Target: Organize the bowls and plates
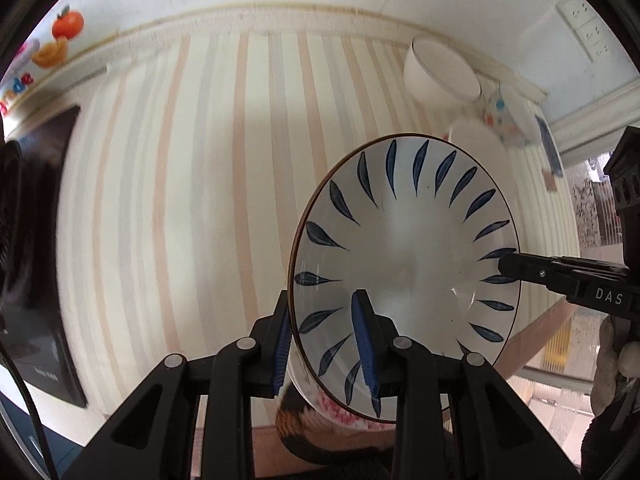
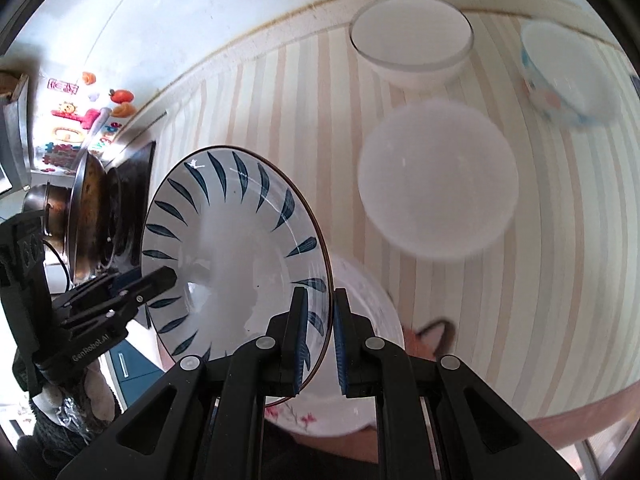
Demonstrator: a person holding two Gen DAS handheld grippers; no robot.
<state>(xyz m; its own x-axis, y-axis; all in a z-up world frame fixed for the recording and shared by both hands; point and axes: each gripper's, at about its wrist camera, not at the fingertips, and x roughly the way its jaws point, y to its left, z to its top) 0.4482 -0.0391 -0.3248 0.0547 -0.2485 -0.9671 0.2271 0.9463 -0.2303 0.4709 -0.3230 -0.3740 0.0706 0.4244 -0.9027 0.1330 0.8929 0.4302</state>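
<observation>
The left gripper [image 1: 326, 344] is clamped on the near left rim of a round white ceramic plate with dark blue leaf strokes and a thin brown edge [image 1: 404, 256], one blue-padded finger inside the dish and one outside. The right gripper [image 2: 320, 336] pinches the opposite rim of the same plate [image 2: 240, 248] in the same way, its jaws nearly together. Held between the two, the plate hangs tilted above a round table under a cream cloth with pale pink and grey stripes [image 1: 180, 180]. The leaf strokes fan out from a plain glossy centre all around the rim.

Directly below the plate, near the table's front edge, lies one white plate with pink blossom sprigs [image 2: 360, 400], partly hidden. Beyond it to the right sits one plain white plate or shallow bowl [image 2: 436, 184], blurred. At the far side stand two bowls: one plain white bowl [image 2: 412, 40] and, to its right, one white bowl with blue and orange dots [image 2: 568, 76]. So five dishes show in all.
</observation>
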